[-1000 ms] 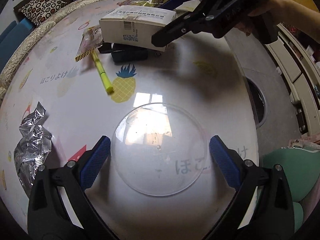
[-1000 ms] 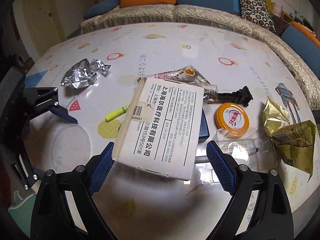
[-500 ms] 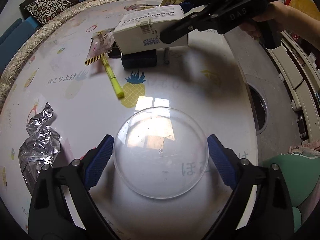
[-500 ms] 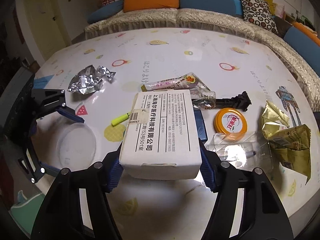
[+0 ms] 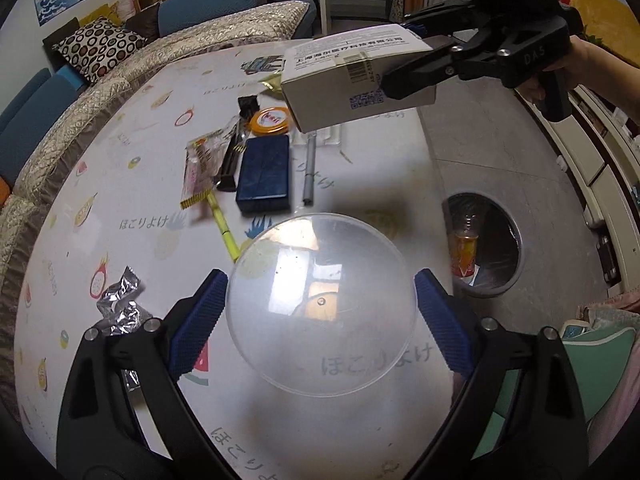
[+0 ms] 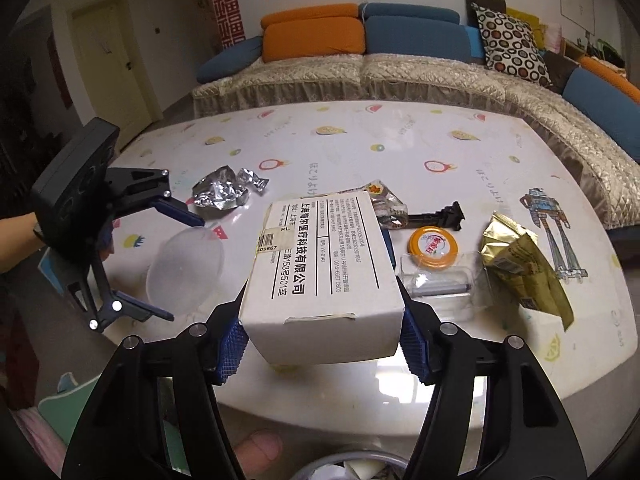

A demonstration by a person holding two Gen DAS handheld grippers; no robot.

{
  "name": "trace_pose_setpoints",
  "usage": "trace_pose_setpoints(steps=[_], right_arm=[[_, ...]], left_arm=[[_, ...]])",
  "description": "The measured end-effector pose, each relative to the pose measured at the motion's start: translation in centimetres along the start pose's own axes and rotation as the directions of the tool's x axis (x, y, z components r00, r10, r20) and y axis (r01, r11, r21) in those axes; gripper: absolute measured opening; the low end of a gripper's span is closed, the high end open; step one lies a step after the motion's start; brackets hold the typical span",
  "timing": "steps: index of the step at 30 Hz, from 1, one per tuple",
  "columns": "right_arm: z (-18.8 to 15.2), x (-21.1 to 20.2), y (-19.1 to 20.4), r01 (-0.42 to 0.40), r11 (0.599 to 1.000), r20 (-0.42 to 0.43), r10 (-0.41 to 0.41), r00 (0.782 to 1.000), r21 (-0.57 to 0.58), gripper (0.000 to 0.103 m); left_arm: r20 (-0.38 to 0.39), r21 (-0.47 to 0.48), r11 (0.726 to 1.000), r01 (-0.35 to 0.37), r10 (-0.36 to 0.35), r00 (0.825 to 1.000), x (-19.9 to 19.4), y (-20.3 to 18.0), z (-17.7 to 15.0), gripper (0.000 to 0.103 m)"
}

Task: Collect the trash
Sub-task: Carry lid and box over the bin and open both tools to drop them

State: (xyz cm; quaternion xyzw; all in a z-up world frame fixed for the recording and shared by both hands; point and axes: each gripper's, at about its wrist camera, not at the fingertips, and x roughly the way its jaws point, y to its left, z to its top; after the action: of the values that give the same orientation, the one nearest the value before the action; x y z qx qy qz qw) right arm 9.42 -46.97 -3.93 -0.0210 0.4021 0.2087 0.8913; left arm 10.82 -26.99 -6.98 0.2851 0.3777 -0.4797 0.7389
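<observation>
My right gripper (image 6: 322, 340) is shut on a white cardboard box (image 6: 320, 276) with black print and holds it in the air above the near table edge; the box also shows in the left wrist view (image 5: 352, 80). My left gripper (image 5: 320, 316) holds a clear round plastic lid (image 5: 322, 306) between its blue pads, lifted off the table; the lid also shows in the right wrist view (image 6: 184, 268). A crumpled foil wrapper (image 5: 120, 304) lies left of the left gripper.
On the white printed table (image 6: 400, 152) lie a blue case (image 5: 264, 172), a yellow highlighter (image 5: 224, 228), a snack wrapper (image 5: 198, 164), an orange lid (image 6: 434, 246), a clear blister pack (image 6: 440, 280), gold bags (image 6: 524, 264). A round bin (image 5: 484, 248) stands on the floor at the right.
The right gripper shut on the box and lifted it up and back off the blue case. The left gripper closed on the clear lid and raised it.
</observation>
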Motion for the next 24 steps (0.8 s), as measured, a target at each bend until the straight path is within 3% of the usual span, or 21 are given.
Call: trace_pose_setpoints(steps=[6, 13, 24], right_arm=[[-5.3, -6.2, -1.3, 0.023, 0.999, 0.005, -0.023, 1.000, 0.043, 0.064], [-12.4, -11.3, -3.0, 0.066, 0.990, -0.013, -0.064, 0.998, 0.121, 0.064], [-22.1, -14.0, -6.2, 0.146, 0.956, -0.094, -0.125, 0.988, 0.256, 0.064]], left_arm=[[0.011, 0.084, 0.996, 0.031, -0.032, 0.999, 0.8, -4.6, 4.1, 0.091], [0.016, 0.218, 0.972, 0.091, -0.096, 0.995, 2.6, -12.2, 7.7, 0.091], [-0.022, 0.345, 0.914, 0.211, -0.217, 0.976, 6.9, -21.3, 11.0, 0.091]])
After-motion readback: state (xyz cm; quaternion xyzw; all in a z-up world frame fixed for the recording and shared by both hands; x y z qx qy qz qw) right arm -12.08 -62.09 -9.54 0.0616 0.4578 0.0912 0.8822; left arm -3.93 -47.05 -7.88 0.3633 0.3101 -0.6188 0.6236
